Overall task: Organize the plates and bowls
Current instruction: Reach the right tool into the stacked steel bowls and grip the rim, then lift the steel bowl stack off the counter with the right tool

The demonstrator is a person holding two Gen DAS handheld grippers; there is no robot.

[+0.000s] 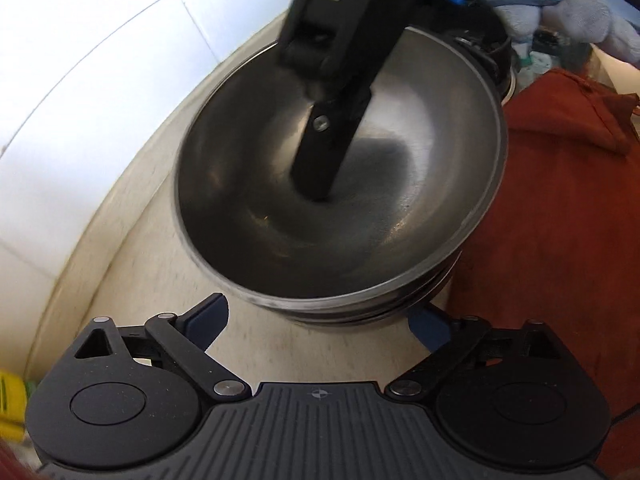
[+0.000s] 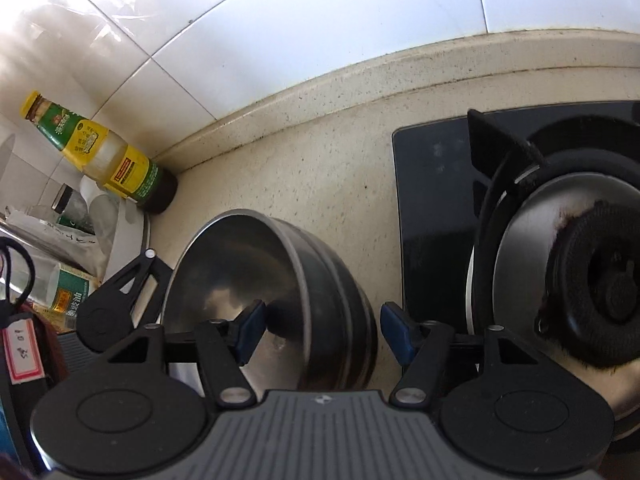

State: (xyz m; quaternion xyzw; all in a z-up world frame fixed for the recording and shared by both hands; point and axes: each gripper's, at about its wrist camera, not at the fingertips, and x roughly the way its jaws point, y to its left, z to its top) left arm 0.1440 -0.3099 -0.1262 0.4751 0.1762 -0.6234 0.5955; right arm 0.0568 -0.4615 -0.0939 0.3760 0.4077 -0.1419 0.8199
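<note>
A stack of steel bowls point(image 1: 340, 208) stands on the beige counter point(image 1: 160, 280); the top one is empty and tilts a little in the stack. My left gripper point(image 1: 318, 322) is open wide just in front of the stack's near rim, with nothing between its blue pads. My right gripper point(image 2: 322, 334) straddles the wall of the bowl stack point(image 2: 320, 280). One of its fingers point(image 1: 316, 160) reaches down inside the top bowl and the other stands outside, by the stack's side. A gap shows between the inner pad and the wall, so it is open.
A black glass hob point(image 2: 432, 200) with a burner and pan support point(image 2: 560, 260) lies right of the bowls. An oil bottle point(image 2: 100, 152) and jars fill the tiled corner. A rust-red cloth point(image 1: 560, 200) lies beside the stack. A grey-gloved hand point(image 1: 580, 16) is behind it.
</note>
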